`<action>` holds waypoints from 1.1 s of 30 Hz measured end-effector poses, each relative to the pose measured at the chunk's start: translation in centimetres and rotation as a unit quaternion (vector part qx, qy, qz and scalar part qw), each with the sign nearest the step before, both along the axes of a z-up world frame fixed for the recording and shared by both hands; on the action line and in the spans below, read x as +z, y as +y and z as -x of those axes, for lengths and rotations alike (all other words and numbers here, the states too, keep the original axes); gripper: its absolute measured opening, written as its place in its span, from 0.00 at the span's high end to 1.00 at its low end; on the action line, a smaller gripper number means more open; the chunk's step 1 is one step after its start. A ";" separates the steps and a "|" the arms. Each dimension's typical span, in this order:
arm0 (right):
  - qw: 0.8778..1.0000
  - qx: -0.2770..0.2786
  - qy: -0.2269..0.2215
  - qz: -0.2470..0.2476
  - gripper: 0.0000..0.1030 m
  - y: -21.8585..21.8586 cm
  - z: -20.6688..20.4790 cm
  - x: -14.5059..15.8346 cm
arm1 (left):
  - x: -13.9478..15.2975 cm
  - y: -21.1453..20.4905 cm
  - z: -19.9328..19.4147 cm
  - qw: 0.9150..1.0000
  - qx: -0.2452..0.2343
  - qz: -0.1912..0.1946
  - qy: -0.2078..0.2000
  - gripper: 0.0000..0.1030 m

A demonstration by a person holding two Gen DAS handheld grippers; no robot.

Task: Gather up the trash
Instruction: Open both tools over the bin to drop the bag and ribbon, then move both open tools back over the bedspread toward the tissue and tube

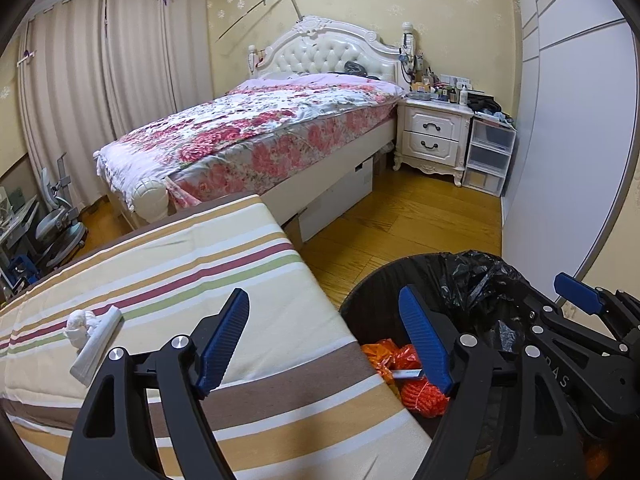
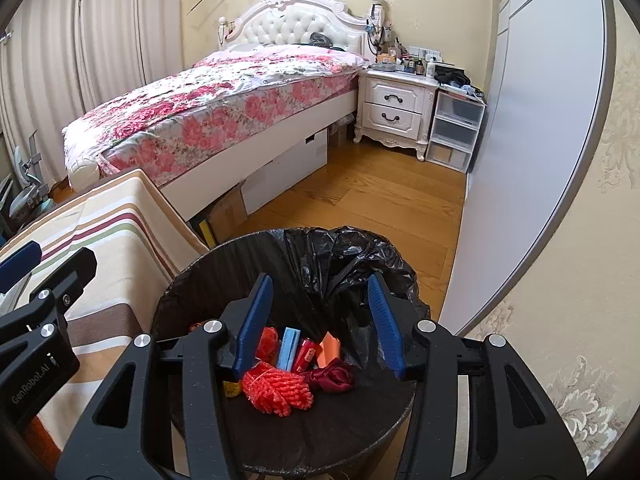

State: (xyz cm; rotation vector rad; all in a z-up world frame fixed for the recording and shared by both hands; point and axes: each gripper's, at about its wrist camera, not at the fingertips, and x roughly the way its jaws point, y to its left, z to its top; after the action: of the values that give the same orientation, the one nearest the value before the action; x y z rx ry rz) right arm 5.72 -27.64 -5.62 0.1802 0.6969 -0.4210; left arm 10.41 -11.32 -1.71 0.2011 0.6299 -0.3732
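From my left camera the bin (image 1: 472,276) is half covered by both grippers, its base cut off below. The orange net (image 1: 422,396) hides partly behind a finger (image 1: 426,340). The clutter on the nightstand (image 1: 434,128) is too small for me to identify

I have the trash bin (image 2: 192,280) directly below my right gripper (image 2: 320,328), just right of the cloth-covered table (image 1: 240,280). In the bin lie a bundle of netting (image 2: 276,390), a flat packet (image 2: 289,348), a small can (image 2: 306,356) and a crumpled cloth (image 2: 332,378). My left gripper (image 1: 324,344) straddles the table's edge and the bin. On the table, to the left, rests a long box (image 1: 98,344) with a wad of tissue (image 1: 80,326) touching it. Behind the table stands the bed (image 1: 248,136), with a nightstand (image 1: 432,136) to its right.
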 end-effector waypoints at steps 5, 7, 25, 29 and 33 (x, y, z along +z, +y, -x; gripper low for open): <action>1.000 0.015 -0.002 -0.007 0.45 1.4 0.1 0.3 | 0.3 2.4 0.4 1.000 0.025 0.004 -0.001 0.27; 1.000 0.029 -0.002 -0.012 0.45 2.4 0.0 0.4 | 0.4 3.9 0.6 0.999 0.041 0.006 -0.002 0.27; 0.982 0.189 0.008 -0.024 0.45 16.8 -4.2 1.8 | -1.0 20.8 1.7 0.977 0.213 -0.011 0.022 0.27; 0.975 0.221 0.013 -0.032 0.45 20.4 -5.3 1.8 | -0.9 23.8 1.9 0.970 0.240 -0.010 0.022 0.27; 0.968 0.249 0.016 -0.036 0.45 23.7 -6.4 1.9 | -1.0 27.2 2.1 0.964 0.264 -0.015 0.018 0.26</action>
State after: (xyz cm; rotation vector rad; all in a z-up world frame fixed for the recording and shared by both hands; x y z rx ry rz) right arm 12.15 -3.95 -3.68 0.0620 0.7608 0.0829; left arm 8.28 15.86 -2.69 0.0498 0.6977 0.1478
